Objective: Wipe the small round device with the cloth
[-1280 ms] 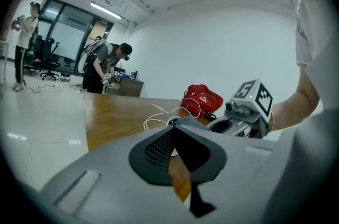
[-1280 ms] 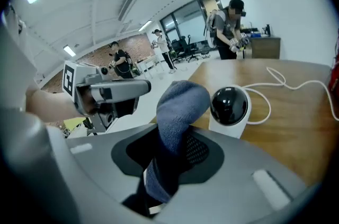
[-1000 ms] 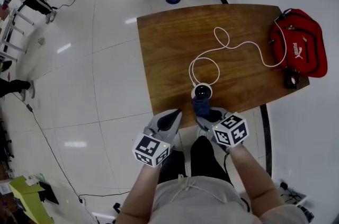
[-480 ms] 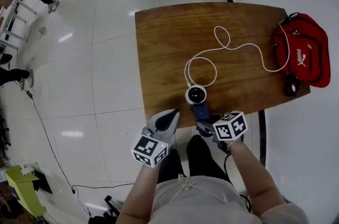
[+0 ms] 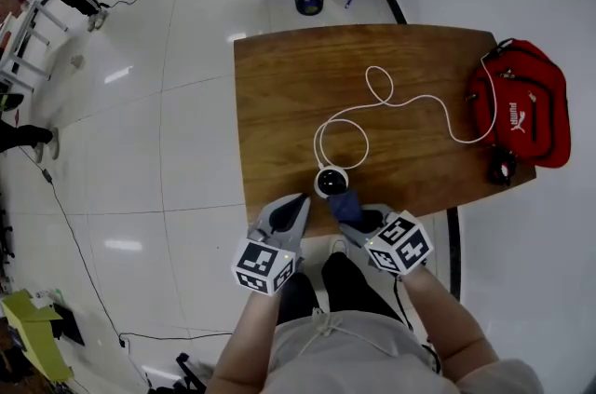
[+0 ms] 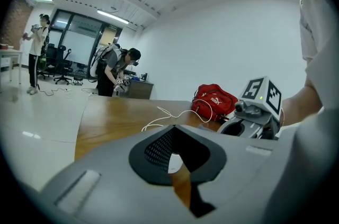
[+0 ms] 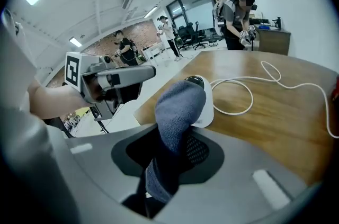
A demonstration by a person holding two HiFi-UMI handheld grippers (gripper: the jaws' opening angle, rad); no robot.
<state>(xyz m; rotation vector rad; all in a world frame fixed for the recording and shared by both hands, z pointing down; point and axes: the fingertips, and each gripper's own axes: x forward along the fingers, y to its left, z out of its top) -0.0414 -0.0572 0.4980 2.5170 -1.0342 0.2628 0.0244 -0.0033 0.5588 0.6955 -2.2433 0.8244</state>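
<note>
On the brown wooden table [image 5: 279,103], near its front edge, sits the small round device [image 5: 331,182], white with a dark top. Its white cable [image 5: 410,99] loops toward a red bag [image 5: 521,103] marked PUMA. My right gripper [image 5: 368,220] pinches the blue cloth [image 5: 346,206], whose free end touches the device. My left gripper [image 5: 296,206], jaws pressed together and empty, hangs just off the table edge. Glossy white floor tiles [image 5: 158,150] surround the table.

My fuzzy cloth [image 7: 177,106] is slate-blue, the small round plastic device [image 5: 331,182] white with a black face, the wooden table [image 5: 279,94] brown-grained
</note>
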